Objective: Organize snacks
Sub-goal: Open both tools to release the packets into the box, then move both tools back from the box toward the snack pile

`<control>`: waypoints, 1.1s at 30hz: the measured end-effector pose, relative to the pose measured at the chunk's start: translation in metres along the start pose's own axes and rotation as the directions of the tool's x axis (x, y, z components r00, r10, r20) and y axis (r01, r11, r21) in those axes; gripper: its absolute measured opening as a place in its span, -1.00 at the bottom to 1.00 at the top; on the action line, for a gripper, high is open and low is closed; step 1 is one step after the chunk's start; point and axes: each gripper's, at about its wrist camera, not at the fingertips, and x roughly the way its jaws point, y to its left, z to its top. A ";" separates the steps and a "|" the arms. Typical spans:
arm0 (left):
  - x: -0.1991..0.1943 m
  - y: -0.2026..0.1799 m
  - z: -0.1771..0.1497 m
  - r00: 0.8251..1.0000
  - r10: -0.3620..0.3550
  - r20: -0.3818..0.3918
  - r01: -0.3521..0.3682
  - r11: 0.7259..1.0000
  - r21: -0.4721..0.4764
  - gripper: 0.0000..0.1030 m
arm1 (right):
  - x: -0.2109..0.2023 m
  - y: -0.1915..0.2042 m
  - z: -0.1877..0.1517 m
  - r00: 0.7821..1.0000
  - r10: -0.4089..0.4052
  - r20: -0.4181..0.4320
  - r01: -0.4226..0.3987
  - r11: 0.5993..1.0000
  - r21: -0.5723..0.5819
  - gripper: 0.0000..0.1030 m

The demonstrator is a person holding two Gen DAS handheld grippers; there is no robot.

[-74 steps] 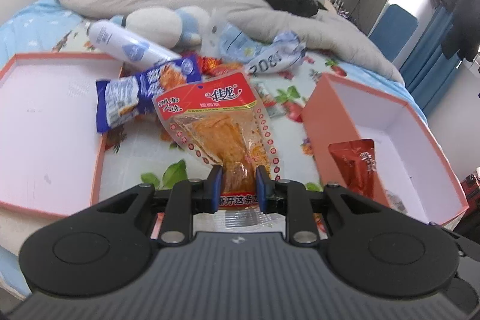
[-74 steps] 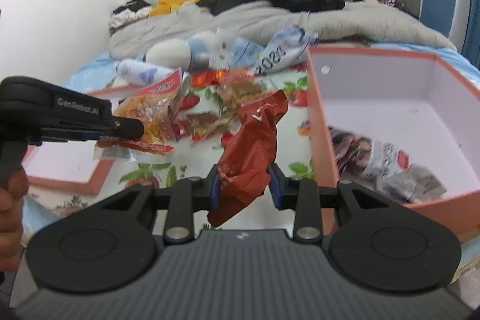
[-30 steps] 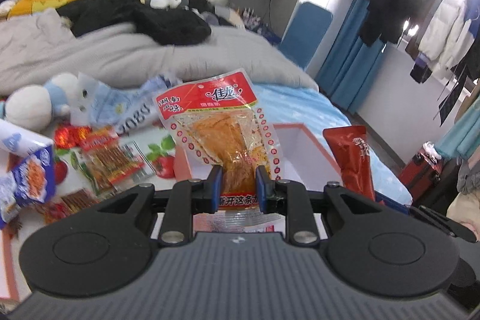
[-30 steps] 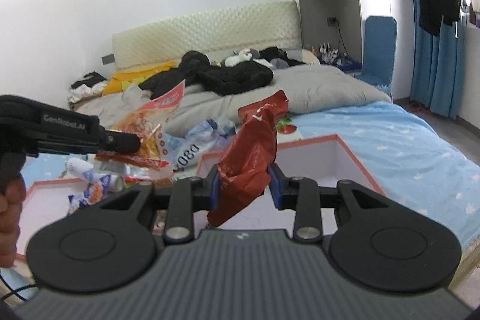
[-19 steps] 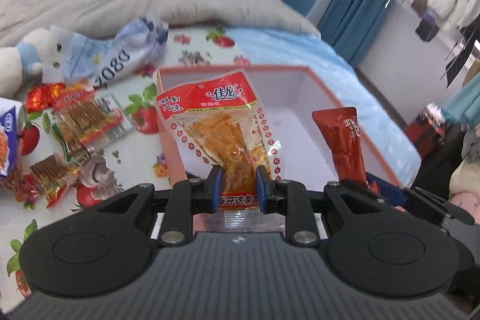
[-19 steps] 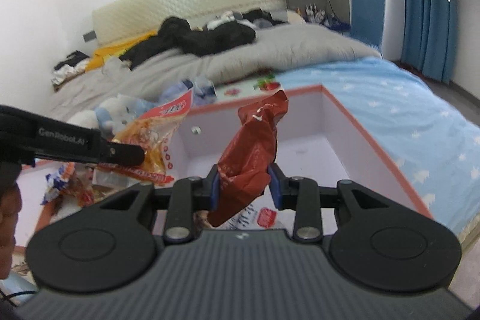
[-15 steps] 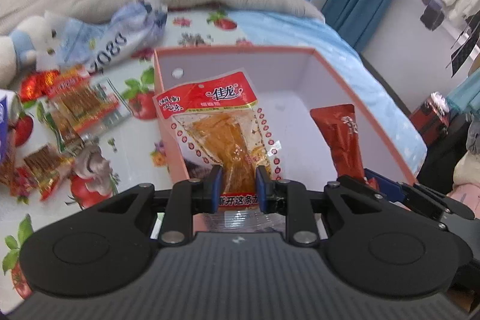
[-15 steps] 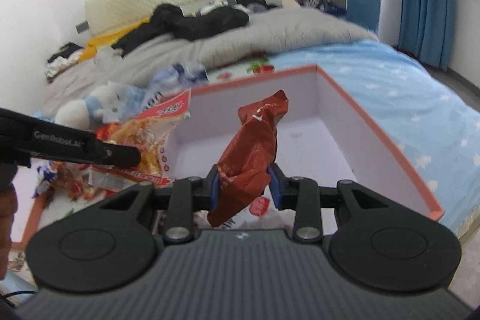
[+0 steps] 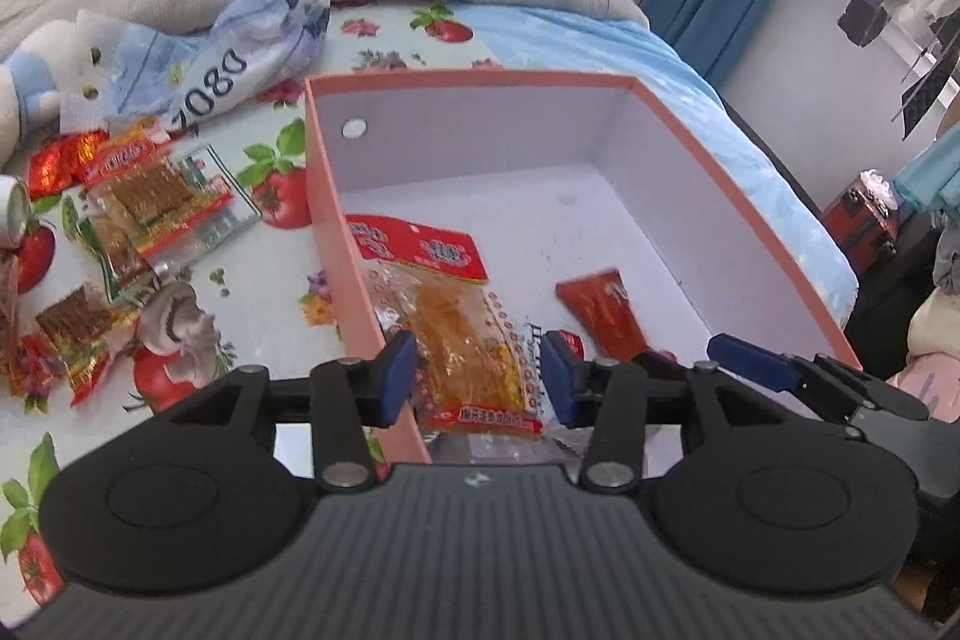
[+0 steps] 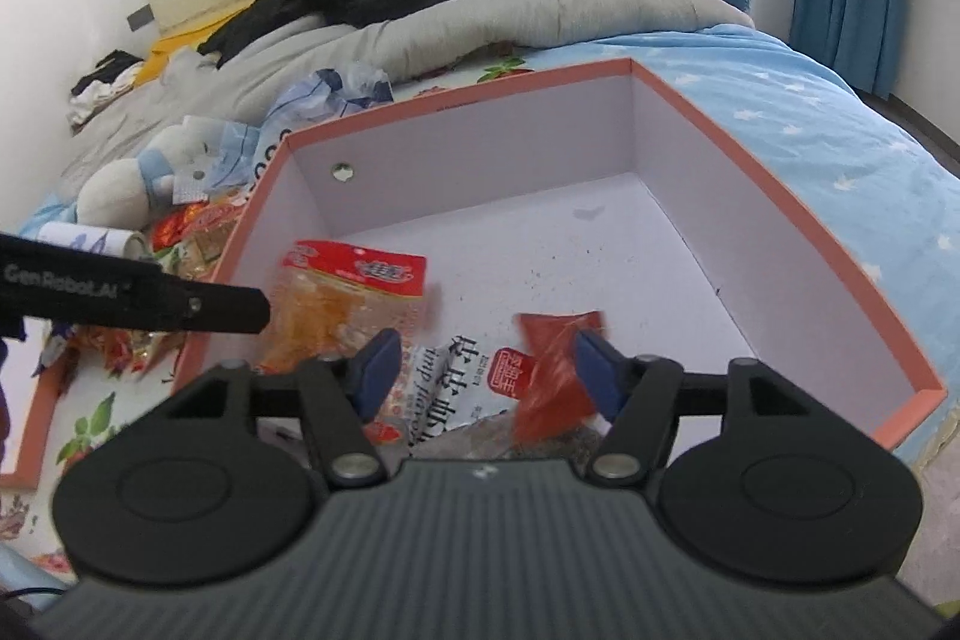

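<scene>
- Salmon-pink cardboard box with white inner walls (image 9: 327, 196) fills the centre of both wrist views; it is the container for the snacks.
- Step in hand: release. Both grippers hang over the near end of the box, and both sets of jaws are opening.
- Left gripper (image 9: 477, 376): blue pads stand clear of the clear plastic packet with red header and orange strips (image 9: 447, 316), which lies between them, lower centre of the frame, on the box floor just inside the left wall. No grip.
- Right gripper (image 10: 483, 370): pads parted; the crumpled dark-red foil packet (image 10: 549, 370) sits by the right-hand pad, blurred, so I cannot tell whether it has landed. It overlies a white printed bag (image 10: 456, 376).
- Outstanding: loose red and orange snack packets (image 9: 150, 196) remain on the fruit-print bed sheet (image 9: 264, 268), left of the box.
- Next move, in my judgement: lift both grippers clear of the rim without snagging either packet, then go left for the loose packets.
</scene>
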 end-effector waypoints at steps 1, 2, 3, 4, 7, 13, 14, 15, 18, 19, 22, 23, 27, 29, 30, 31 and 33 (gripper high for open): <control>-0.003 -0.001 0.001 1.000 -0.005 0.007 0.005 1.000 0.001 0.01 | -0.001 0.000 0.000 1.000 -0.002 0.004 0.002 1.000 0.003 0.28; -0.006 0.000 0.001 1.000 -0.009 0.014 0.009 1.000 0.000 0.01 | -0.003 0.001 0.001 1.000 -0.008 0.010 0.008 1.000 0.005 0.27; -0.010 0.000 0.002 1.000 -0.011 0.021 0.011 1.000 0.001 0.01 | -0.005 0.001 0.003 1.000 -0.009 0.013 0.009 1.000 0.005 0.27; -0.014 0.000 0.003 1.000 -0.013 0.026 0.013 1.000 0.001 0.01 | -0.006 0.001 0.004 1.000 -0.008 0.017 0.008 1.000 0.008 0.27; -0.029 0.002 0.003 0.999 -0.017 0.048 0.017 1.000 0.004 0.01 | -0.014 0.004 0.008 0.999 -0.002 0.035 0.001 1.000 0.015 0.28; -0.065 0.007 0.000 0.993 -0.007 0.114 0.005 1.000 0.025 0.01 | -0.039 0.020 0.015 0.994 0.011 0.113 -0.010 1.000 -0.009 0.27; -0.072 0.008 -0.001 0.992 -0.008 0.127 0.005 1.000 0.024 0.01 | -0.044 0.023 0.015 0.992 0.013 0.124 -0.011 1.000 -0.010 0.27; -0.078 0.009 -0.002 0.991 -0.008 0.137 0.005 1.000 0.023 0.01 | -0.049 0.026 0.016 0.990 0.021 0.136 -0.020 1.000 -0.010 0.27; -0.099 0.012 -0.005 0.984 -0.007 0.176 0.004 1.000 0.016 0.01 | -0.063 0.034 0.019 0.985 0.045 0.164 -0.044 0.999 -0.010 0.27; -0.106 0.012 -0.007 0.982 -0.007 0.188 0.005 1.000 0.014 0.01 | -0.069 0.037 0.020 0.983 0.049 0.175 -0.047 0.999 -0.016 0.27; -0.126 0.016 -0.013 0.976 -0.004 0.219 0.002 1.000 0.010 0.01 | -0.082 0.045 0.023 0.976 0.070 0.207 -0.063 0.997 -0.040 0.27; -0.132 0.017 -0.015 0.973 -0.001 0.229 -0.001 1.000 0.010 0.01 | -0.087 0.049 0.024 0.974 0.072 0.217 -0.063 0.997 -0.048 0.27; -0.157 0.025 -0.022 0.963 0.010 0.271 -0.009 1.000 -0.006 0.01 | -0.103 0.059 0.030 0.964 0.091 0.251 -0.078 0.995 -0.063 0.28; -0.168 0.031 -0.025 0.957 0.023 0.291 -0.020 1.000 -0.016 0.01 | -0.110 0.066 0.032 0.956 0.110 0.272 -0.095 0.993 -0.069 0.28; -0.173 0.034 -0.027 0.954 0.030 0.300 -0.025 0.999 -0.022 0.02 | -0.113 0.070 0.033 0.952 0.119 0.281 -0.102 0.992 -0.073 0.28; -0.179 0.038 -0.029 0.950 0.037 0.309 -0.030 0.999 -0.029 0.02 | -0.116 0.074 0.034 0.948 0.129 0.290 -0.112 0.991 -0.077 0.28; -0.189 0.045 -0.035 0.944 0.053 0.325 -0.043 0.998 -0.038 0.02 | -0.120 0.083 0.034 0.940 0.150 0.308 -0.129 0.988 -0.088 0.28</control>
